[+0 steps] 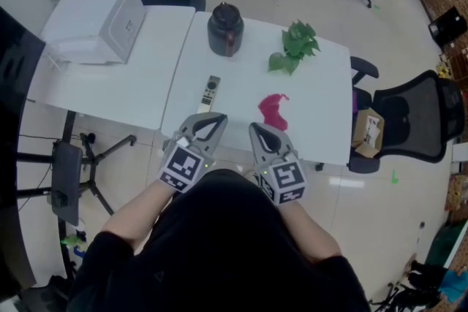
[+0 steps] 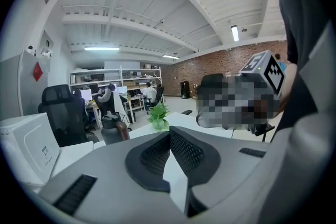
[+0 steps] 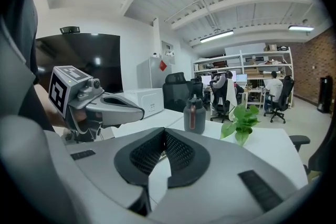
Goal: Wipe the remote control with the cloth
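White table in an open office, with both grippers shut and empty at its near edge.

Head view: the remote control lies lengthwise on the table just ahead of the left gripper, apart from it. The red cloth sits crumpled to the remote's right, just ahead of the right gripper and untouched. Farther back stand a dark jug and a green plant. A white box rests on the adjoining table at the left. Left gripper view: the two ribbed pads meet at their tips with nothing between them; the jug and plant are beyond. Right gripper view: its jaws are likewise pressed together and empty. The left gripper shows at the left, with the jug and plant ahead.
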Action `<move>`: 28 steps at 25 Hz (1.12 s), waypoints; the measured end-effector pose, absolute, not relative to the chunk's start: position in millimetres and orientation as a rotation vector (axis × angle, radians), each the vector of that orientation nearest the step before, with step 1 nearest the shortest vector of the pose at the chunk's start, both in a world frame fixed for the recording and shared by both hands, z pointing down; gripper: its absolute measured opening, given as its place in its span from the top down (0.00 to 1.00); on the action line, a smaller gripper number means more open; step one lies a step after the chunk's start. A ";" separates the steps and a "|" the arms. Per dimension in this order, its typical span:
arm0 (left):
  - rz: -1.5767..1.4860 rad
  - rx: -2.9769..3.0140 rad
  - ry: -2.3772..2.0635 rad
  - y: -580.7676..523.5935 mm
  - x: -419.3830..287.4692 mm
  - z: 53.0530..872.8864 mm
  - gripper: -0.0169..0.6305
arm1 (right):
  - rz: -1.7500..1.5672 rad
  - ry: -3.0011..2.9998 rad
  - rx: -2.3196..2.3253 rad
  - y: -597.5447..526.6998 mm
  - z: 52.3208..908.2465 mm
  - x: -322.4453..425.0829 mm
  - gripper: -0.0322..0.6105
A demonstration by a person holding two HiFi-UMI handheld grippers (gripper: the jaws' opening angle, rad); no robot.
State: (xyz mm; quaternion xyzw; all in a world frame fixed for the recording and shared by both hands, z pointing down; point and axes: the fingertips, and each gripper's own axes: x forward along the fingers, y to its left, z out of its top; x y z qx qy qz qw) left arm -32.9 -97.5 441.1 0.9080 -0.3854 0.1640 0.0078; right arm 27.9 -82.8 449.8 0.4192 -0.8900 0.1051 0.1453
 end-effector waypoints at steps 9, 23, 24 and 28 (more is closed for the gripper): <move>0.532 2.848 -1.185 -93.8 -31.6 444.4 0.97 | 0.307 -2.571 1.174 -79.5 454.4 21.5 0.94; 0.524 2.832 -1.192 -95.6 -30.9 443.2 0.97 | 0.292 -2.562 1.168 -79.4 452.1 21.8 0.94; 0.523 2.830 -1.194 -95.9 -31.0 442.9 0.97 | 0.292 -2.562 1.169 -79.6 452.2 21.8 0.94; 0.535 2.841 -1.183 -96.1 -31.1 445.2 0.97 | 0.294 -2.559 1.165 -79.3 453.4 20.7 0.94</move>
